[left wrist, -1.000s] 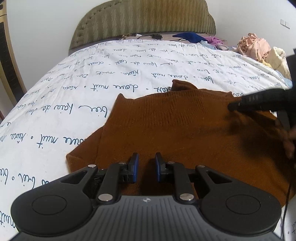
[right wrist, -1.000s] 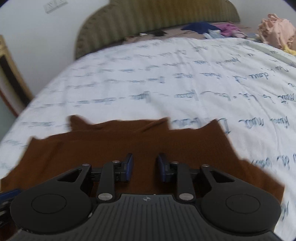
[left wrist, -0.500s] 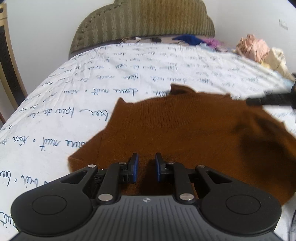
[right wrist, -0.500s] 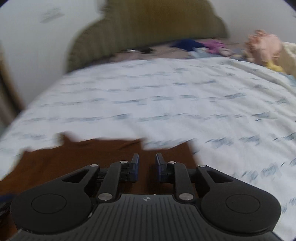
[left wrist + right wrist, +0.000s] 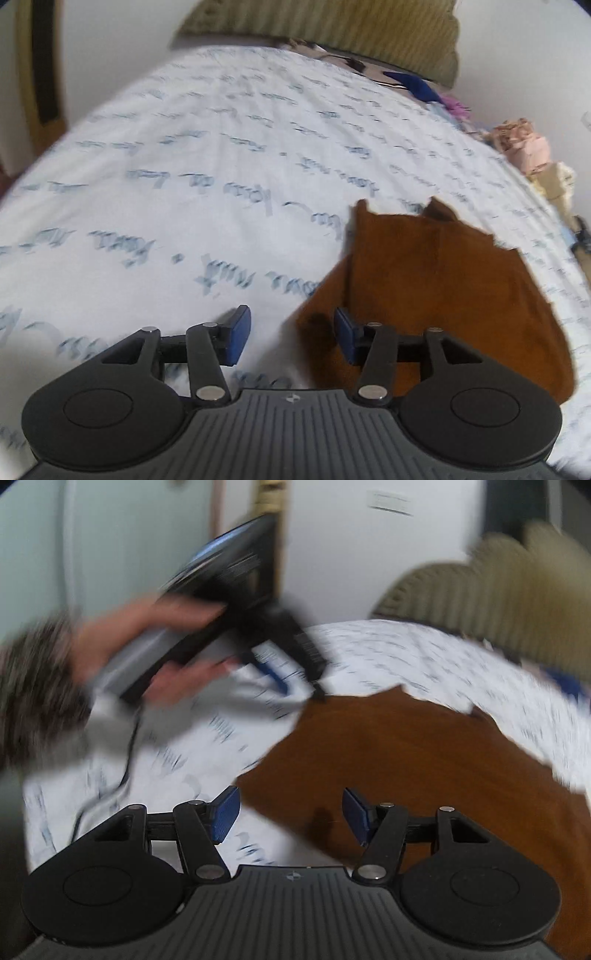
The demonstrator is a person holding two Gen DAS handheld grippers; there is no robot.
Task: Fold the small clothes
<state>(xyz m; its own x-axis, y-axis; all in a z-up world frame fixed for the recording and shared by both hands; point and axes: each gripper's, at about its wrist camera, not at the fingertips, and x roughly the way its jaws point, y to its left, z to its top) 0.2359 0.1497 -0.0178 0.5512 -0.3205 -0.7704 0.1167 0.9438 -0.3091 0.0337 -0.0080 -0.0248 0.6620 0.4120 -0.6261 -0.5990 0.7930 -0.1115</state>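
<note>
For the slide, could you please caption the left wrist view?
Open left tool at the brown sweater's edge on the script-printed bedsheet.

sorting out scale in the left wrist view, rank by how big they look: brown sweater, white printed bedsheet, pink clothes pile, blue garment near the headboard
1. white printed bedsheet
2. brown sweater
3. pink clothes pile and blue garment: both small, far and blurred, too alike to rank.

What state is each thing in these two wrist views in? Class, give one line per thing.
Left hand-held gripper: open, holding nothing.
Right hand-held gripper: open, holding nothing.
Brown sweater: lying flat on the bed, partly folded, not gripped.
Bedsheet: spread out under the sweater.
Pile of clothes: heaped, unfolded, at the bed's far edge.
</note>
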